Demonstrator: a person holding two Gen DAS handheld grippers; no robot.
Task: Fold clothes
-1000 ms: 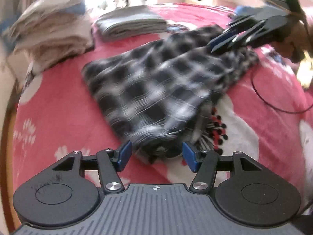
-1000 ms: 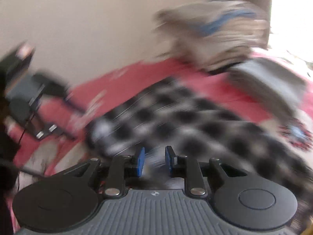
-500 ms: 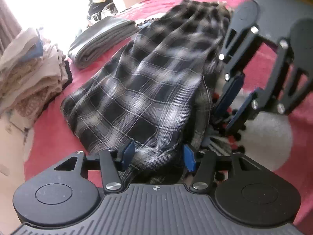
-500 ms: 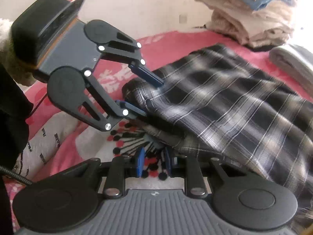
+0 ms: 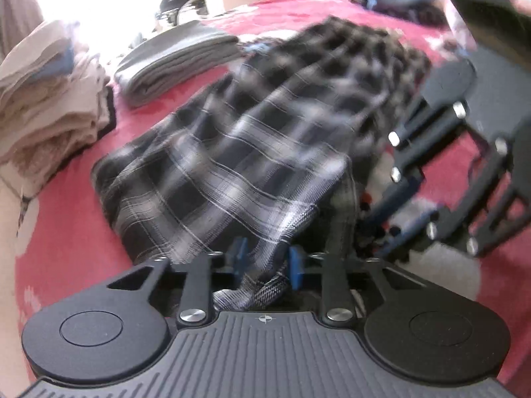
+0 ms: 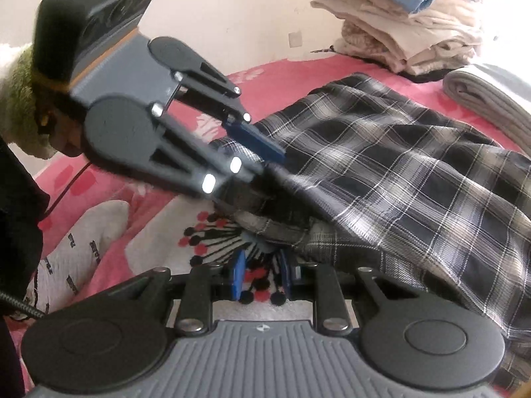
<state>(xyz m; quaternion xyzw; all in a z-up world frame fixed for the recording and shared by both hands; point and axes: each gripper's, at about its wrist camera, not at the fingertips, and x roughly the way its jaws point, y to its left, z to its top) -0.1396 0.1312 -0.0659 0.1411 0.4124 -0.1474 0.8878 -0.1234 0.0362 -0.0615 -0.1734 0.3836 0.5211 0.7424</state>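
plaid garment (image 5: 212, 179) lying lengthwise across the middle of the bed (image 5: 66, 252), its near hem at the bed's front edge. step in hand, as judged: taking hold of the near hem for a fold. left gripper (image 5: 267, 262), jaws closing, with a bunched hem corner between the blue pads. right gripper (image 6: 262, 273), jaws narrowly apart and empty, over the printed bedcover just beside the hem. the next move likely calls for the right gripper to catch the hem's other corner, then both to lift evenly. cloth: thin, woven, limp, creased. a grey folded garment (image 5: 176, 59) and a stack of cream linens (image 5: 46, 99) sit at the far-left corner.
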